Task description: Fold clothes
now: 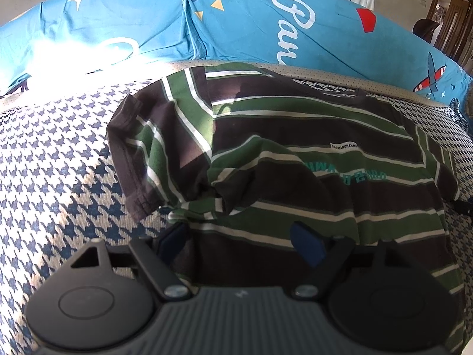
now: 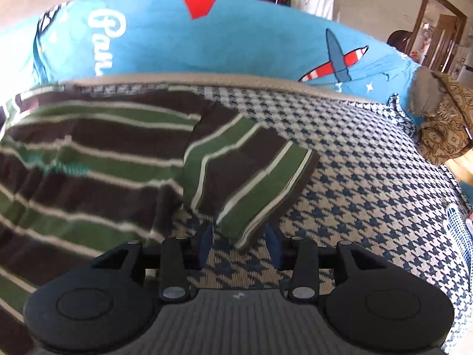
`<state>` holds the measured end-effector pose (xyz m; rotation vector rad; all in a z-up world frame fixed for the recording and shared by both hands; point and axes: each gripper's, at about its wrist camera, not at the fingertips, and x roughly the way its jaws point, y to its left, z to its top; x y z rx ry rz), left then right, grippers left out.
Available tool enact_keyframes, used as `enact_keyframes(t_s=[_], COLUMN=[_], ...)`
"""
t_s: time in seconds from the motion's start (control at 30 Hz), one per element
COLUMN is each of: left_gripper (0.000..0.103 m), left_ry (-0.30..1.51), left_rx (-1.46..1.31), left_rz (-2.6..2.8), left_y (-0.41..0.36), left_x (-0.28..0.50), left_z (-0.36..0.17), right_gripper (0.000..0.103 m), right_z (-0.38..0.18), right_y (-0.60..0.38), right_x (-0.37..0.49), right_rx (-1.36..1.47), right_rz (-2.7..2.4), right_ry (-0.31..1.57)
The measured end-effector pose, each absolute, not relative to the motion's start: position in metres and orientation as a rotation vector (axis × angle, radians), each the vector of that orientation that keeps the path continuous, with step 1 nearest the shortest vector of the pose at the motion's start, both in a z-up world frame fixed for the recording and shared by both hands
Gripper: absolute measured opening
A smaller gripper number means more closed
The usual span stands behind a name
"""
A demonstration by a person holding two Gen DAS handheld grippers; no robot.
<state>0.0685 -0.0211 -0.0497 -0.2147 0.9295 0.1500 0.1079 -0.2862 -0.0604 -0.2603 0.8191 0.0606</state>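
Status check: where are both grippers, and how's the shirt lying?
Left gripper open over shirt body. Right gripper open at sleeve tip. Nothing in the way.

A: So we've got two fisheye views, each low and close over the houndstooth cover (image 1: 59, 153), facing the far blue printed sheet (image 1: 142, 14).

B: Yep. Our left wrist view sits right on top of the striped shirt (image 1: 295, 124), which fills its near middle. Our right wrist view looks from further right, so the shirt (image 2: 88, 153) slides to its left side.

A: Both share shirt, cover and sheet (image 2: 236, 38).
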Motion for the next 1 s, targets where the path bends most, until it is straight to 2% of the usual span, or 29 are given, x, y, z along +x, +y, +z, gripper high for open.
enact_keyframes(t_s=[0.27,0.3,0.37,0.47,0.67,0.83,0.9,0.97,1.0], left_gripper=[0.081,0.082,0.082,0.082,0.082,0.082,0.082,0.083,0.083], left_ry=[0.947,0.950,0.956,0.958,0.956,0.962,0.962,0.966,0.968], left_rx=[-0.223,-0.224,-0.227,-0.227,-0.239,-0.256,-0.253,-0.242,-0.240], left_rz=[0.151,0.149,0.146,0.146,0.156,0.148,0.142,0.134,0.132], left_y=[-0.018,-0.018,-0.018,-0.018,-0.013,-0.011,-0.012,-0.014,-0.014], left_x=[0.071,0.071,0.072,0.072,0.072,0.070,0.069,0.067,0.067], left_z=[-0.054,-0.054,-0.056,-0.056,-0.053,-0.048,-0.045,-0.042,-0.041], right_gripper=[0.038,0.035,0.008,0.006,0.006,0.008,0.017,0.033,0.035], right_z=[-0.072,-0.072,-0.071,-0.069,-0.059,-0.064,-0.063,-0.062,-0.061], right_y=[-0.284,-0.283,-0.282,-0.284,-0.306,-0.309,-0.309,-0.309,-0.309], right_x=[0.121,0.122,0.124,0.126,0.128,0.131,0.129,0.127,0.126], right_rx=[-0.271,-0.267,-0.257,-0.240,-0.144,-0.139,-0.155,-0.168,-0.174], right_rz=[-0.004,-0.009,-0.019,-0.071,-0.214,-0.205,-0.204,-0.213,-0.217], right_ry=[0.780,0.776,0.772,0.761,0.738,0.801,0.816,0.825,0.829])
